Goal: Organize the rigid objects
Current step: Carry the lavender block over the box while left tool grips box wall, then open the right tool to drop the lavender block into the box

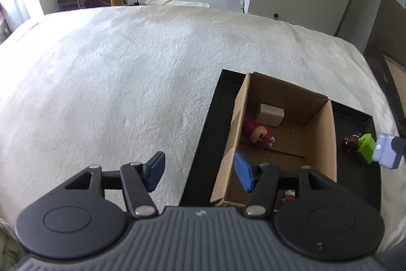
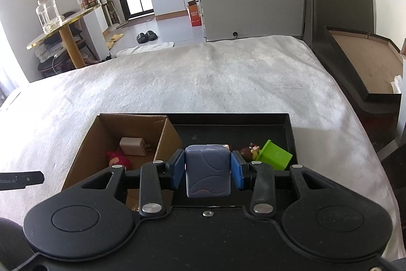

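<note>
My right gripper (image 2: 207,170) is shut on a lavender box-shaped case (image 2: 207,173) and holds it above the black tray (image 2: 289,133). The case also shows in the left wrist view (image 1: 385,150) at the far right. A cardboard box (image 1: 253,98) stands in the tray and holds a white charger (image 1: 271,114) and a red plush figure (image 1: 260,135). A green block (image 1: 365,147) with a brown toy figure (image 1: 351,141) lies in the tray right of the box. My left gripper (image 1: 200,174) is open and empty over the box's near left corner.
The tray sits on a white fuzzy bed cover (image 1: 114,80). A round gold table (image 2: 63,24) with a glass jar stands beyond the bed on the left. A dark wooden headboard frame (image 2: 355,62) lies along the right side.
</note>
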